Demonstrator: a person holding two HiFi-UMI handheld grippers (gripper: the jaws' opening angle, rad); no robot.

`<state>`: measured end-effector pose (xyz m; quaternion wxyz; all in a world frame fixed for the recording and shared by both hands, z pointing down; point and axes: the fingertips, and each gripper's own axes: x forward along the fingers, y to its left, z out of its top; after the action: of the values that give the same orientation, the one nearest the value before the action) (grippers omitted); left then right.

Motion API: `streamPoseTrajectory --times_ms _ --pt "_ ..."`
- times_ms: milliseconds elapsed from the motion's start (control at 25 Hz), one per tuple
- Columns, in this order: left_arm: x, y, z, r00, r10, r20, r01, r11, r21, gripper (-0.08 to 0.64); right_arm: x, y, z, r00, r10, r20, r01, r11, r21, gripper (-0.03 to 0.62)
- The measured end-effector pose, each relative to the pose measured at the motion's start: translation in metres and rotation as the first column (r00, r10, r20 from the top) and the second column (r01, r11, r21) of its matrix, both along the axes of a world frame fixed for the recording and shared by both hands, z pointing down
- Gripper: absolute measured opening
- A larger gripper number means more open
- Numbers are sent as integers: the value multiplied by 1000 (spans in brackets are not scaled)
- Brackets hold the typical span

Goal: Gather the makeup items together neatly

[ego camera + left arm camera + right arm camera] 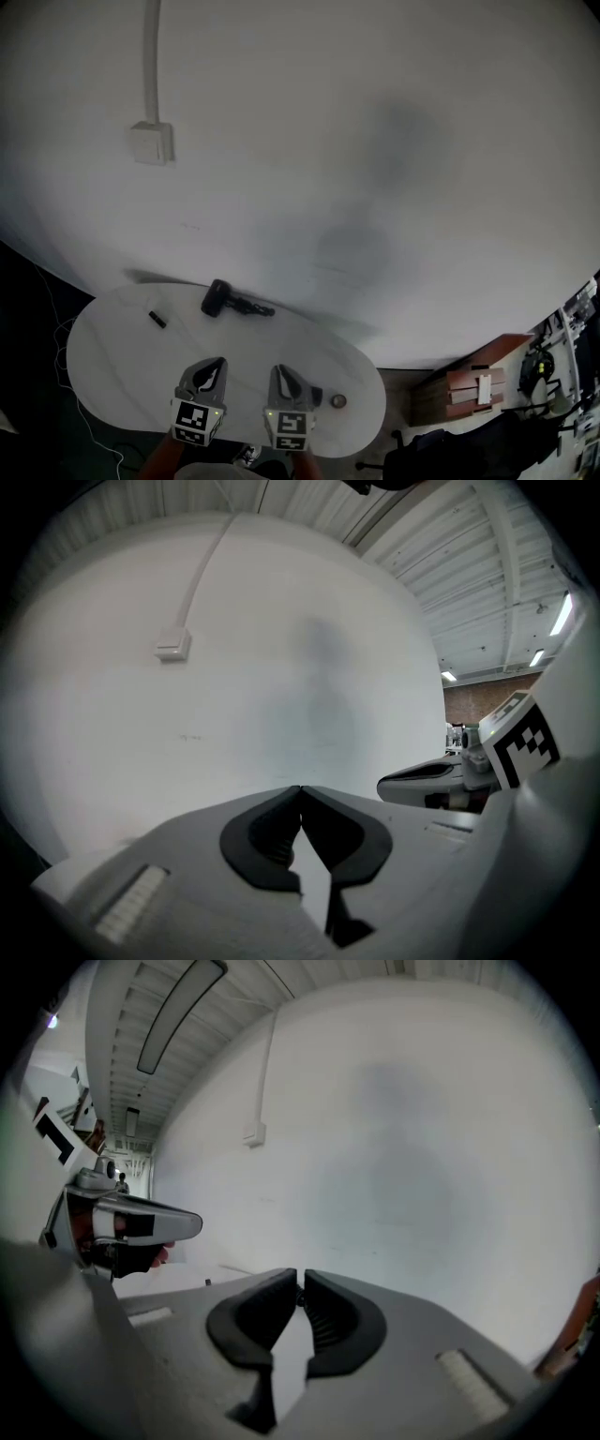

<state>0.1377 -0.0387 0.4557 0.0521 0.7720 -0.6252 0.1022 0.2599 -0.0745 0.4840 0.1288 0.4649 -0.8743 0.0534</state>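
The white oval table point(112, 366) lies low in the head view. On it are a short black tube point(157, 319) at the left, a black round-headed item point(217, 298) with a dark beaded tail point(253, 307) near the far edge, and a small round pot point(338, 400) at the right. My left gripper point(221, 360) point(300, 787) and right gripper point(277, 368) point(301, 1274) hang side by side above the table's near edge, pointing toward the wall. Both have their jaws together with nothing between them. Each gripper view shows mostly wall; the items are hidden there.
A large white wall fills most of every view, with a switch box point(152, 142) and a conduit running up from it. A wooden cabinet point(478, 384) and dark clutter stand on the floor to the right of the table.
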Motion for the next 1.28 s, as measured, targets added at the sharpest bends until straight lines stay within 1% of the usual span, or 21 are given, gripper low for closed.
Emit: streamPoseTrajectory --times_ms 200,520,680,840,1040,1280 --pt "-16 8 -6 1000 -26 -5 26 1000 15 11 -20 5 -6 999 -39 -4 39 999 14 5" --pt "-31 12 -3 999 -42 -3 42 999 15 11 -39 8 -8 997 -72 -16 72 997 27 5" --pt "-48 13 -4 998 -69 -1 69 997 18 11 -57 7 -9 995 -100 -10 101 995 27 5" --pt "-72 15 -5 994 -106 -10 106 994 6 11 -86 6 -10 988 -153 -17 154 988 20 5" --pt "-112 21 -4 983 -182 -18 182 983 2 11 -130 8 -8 971 -237 -32 238 971 10 5" --pt "-168 34 6 960 -278 -40 276 960 -35 11 -192 12 -3 939 -340 -45 340 940 -13 5"
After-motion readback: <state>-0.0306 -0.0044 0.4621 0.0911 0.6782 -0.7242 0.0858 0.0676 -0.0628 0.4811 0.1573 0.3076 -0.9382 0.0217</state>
